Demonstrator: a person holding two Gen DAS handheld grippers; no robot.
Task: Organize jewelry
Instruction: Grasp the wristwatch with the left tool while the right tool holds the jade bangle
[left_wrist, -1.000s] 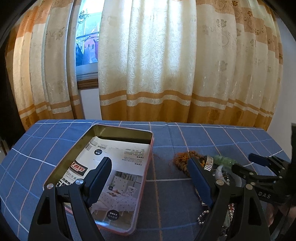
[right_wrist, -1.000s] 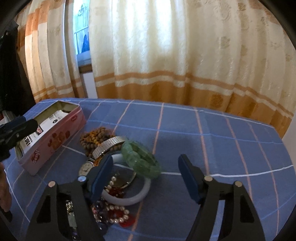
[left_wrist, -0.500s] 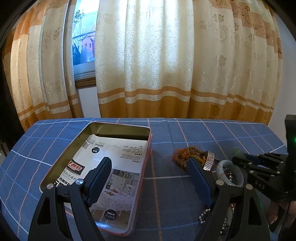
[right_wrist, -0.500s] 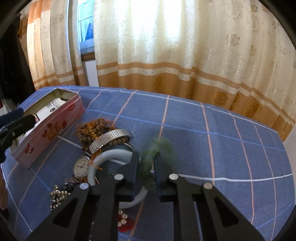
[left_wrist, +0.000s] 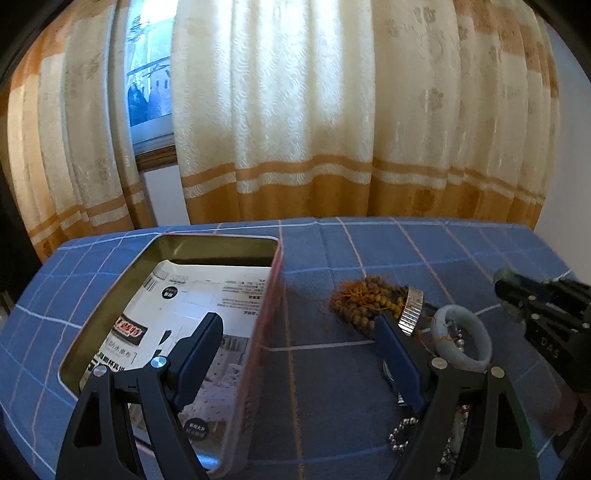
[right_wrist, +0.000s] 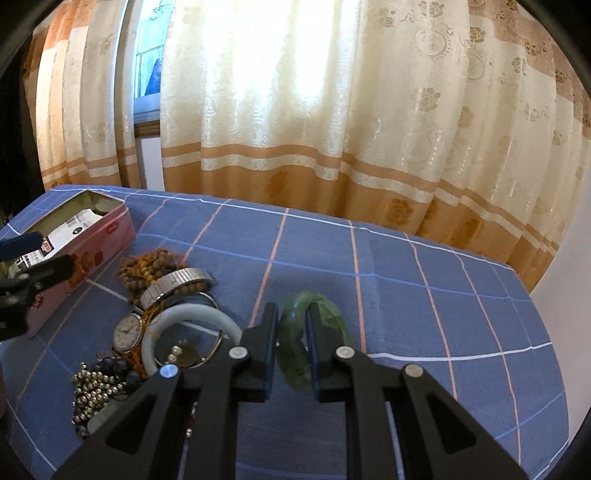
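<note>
My right gripper (right_wrist: 291, 314) is shut on a green bead bracelet (right_wrist: 332, 325) and holds it above the blue checked cloth, right of the jewelry pile. The pile holds a white jade bangle (right_wrist: 184, 317), a wristwatch (right_wrist: 127, 332), a metal watch band (right_wrist: 175, 282), brown prayer beads (right_wrist: 147, 264) and silver ball chain (right_wrist: 94, 387). An open pink tin (left_wrist: 177, 325) with a printed paper inside lies left of the pile. My left gripper (left_wrist: 299, 332) is open and empty, hovering between the tin's right wall and the pile (left_wrist: 369, 299). The right gripper (left_wrist: 517, 291) shows at the far right there.
The table (right_wrist: 406, 288) is covered by a blue checked cloth and ends at cream and orange curtains (right_wrist: 332, 110) behind. A window (left_wrist: 147, 85) shows through a gap at the left. The cloth's right edge drops off near a white wall.
My right gripper has shut on the green bracelet and lifted it off the white bangle, away from the pile. The left gripper has stayed open and shifted slightly.
</note>
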